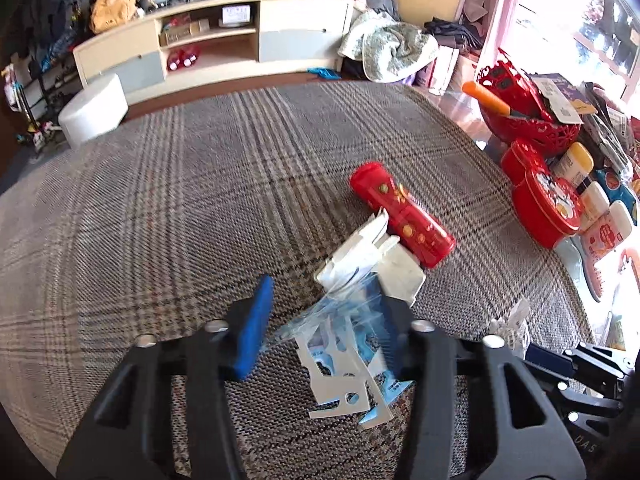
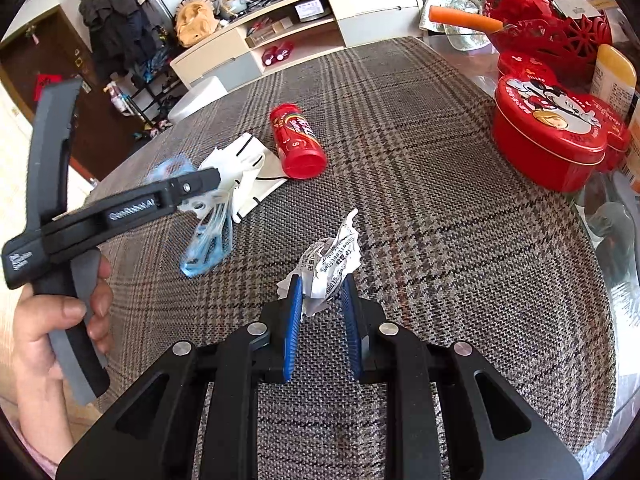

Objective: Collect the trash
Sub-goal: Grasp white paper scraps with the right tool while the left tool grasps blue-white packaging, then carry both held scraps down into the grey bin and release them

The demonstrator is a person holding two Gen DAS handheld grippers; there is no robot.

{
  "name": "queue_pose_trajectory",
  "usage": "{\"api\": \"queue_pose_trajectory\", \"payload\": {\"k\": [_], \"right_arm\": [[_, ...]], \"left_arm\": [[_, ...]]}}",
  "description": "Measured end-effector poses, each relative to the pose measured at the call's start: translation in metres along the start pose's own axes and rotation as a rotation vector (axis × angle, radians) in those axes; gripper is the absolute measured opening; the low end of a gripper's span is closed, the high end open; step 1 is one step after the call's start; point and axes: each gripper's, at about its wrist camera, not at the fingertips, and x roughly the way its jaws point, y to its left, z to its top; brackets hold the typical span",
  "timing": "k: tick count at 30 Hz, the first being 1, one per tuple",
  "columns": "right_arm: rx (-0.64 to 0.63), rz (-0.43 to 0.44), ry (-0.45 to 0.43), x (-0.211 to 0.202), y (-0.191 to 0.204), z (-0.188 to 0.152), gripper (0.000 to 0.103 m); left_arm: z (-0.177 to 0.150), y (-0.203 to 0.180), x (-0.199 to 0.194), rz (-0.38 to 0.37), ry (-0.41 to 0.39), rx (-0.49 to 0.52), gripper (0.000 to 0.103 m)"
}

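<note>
A clear and blue plastic wrapper with white card pieces point(image 1: 344, 340) lies between the fingers of my left gripper point(image 1: 324, 312), which is open around it. From the right wrist view the left gripper point(image 2: 208, 184) is over the same wrapper point(image 2: 208, 240). My right gripper point(image 2: 320, 300) is shut on a crumpled printed receipt point(image 2: 332, 260), which also shows in the left wrist view point(image 1: 512, 324). A red candy tube point(image 1: 400, 212) lies on the plaid cloth just beyond the wrapper, and it shows in the right wrist view point(image 2: 298, 140). White card packaging point(image 2: 248, 172) lies beside the tube.
A red heart-shaped tin point(image 2: 548, 132), a red basket point(image 1: 520, 108) with an orange-handled tool point(image 1: 486, 98), and bottles point(image 1: 576, 164) crowd the table's right side. A white stool point(image 1: 94, 108) and a TV cabinet point(image 1: 216, 44) stand beyond the table.
</note>
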Motion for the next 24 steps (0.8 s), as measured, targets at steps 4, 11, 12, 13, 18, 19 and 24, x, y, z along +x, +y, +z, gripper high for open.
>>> {"api": "queue_pose_trajectory", "payload": {"k": [4,11,12,13,18,19,24], "right_arm": [[0.000,-0.001,-0.008,-0.004,-0.001,-0.002,0.021],[-0.010,-0.001,-0.024,-0.020,0.006,-0.006,0.021],[-0.010,0.001,-0.025,-0.024,0.006,-0.008,0.021],[-0.010,0.003,-0.023,-0.027,0.006,-0.008,0.021],[-0.051,-0.031,-0.005,-0.043,0.022,-0.020,0.021],[-0.057,-0.035,0.002,-0.048,0.026,-0.025,0.021],[-0.076,-0.053,0.013,-0.079,0.042,-0.059,0.021]], "left_arm": [[-0.006,-0.002,-0.005,-0.020,-0.019,0.012,0.028],[-0.017,-0.013,-0.026,0.019,-0.023,0.069,0.007],[-0.020,-0.012,-0.031,0.021,-0.021,0.067,0.005],[-0.023,-0.012,-0.036,0.026,-0.021,0.066,0.000],[-0.050,-0.013,-0.075,0.019,-0.022,0.057,0.000],[-0.056,-0.015,-0.082,0.018,-0.024,0.056,0.000],[-0.099,-0.020,-0.130,-0.011,-0.031,0.022,0.000]]}}
